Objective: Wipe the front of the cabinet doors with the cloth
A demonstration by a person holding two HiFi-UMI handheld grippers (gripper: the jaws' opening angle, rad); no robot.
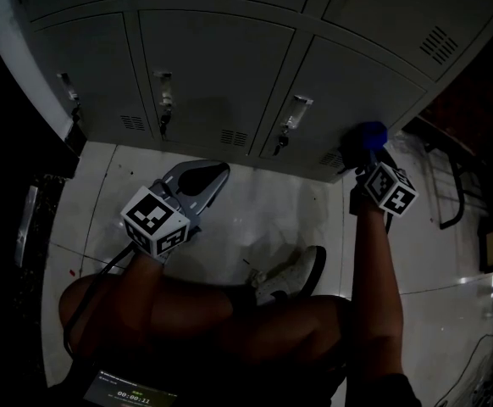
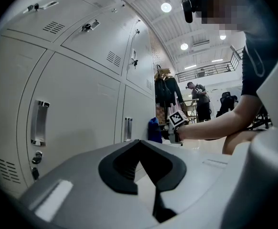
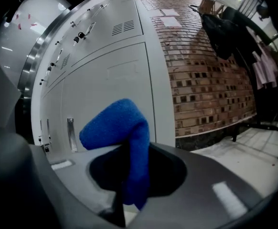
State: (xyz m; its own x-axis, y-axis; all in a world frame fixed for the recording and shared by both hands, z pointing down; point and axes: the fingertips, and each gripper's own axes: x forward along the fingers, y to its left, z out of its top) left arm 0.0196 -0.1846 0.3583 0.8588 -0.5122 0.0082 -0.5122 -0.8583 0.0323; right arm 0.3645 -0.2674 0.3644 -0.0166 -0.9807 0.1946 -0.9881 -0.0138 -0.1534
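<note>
The cloth (image 3: 122, 132), a bright blue one, is clamped between the jaws of the right gripper (image 3: 129, 163). One rolled end is seen sticking up and to the side above the jaws, and the other end hangs down between them. In the head view the right gripper is held out at arm's length to the bottom corner of the rightmost lower cabinet door (image 1: 373, 79), just above the floor (image 1: 255, 202). The cloth is brought right up to the grey door front there, though actual contact cannot be confirmed.

The left gripper (image 1: 215, 173) is clenched on nothing, its jaw tips met and only a hollow left between the dark pads. It is held low over the white tiled floor, near the base of the middle doors (image 1: 213, 66) but apart from them. Its marker cube (image 1: 155, 220) is turned up towards the head camera.

The doors are seen as plain grey panels, each with a small vent, a recessed handle (image 2: 39, 123) and a lock below it. A brick wall (image 3: 210, 66) is seen past the cabinet's end in the right gripper view. A shoe (image 1: 293, 274) is planted on the floor between the two arms, and a bent knee is seen below it.
</note>
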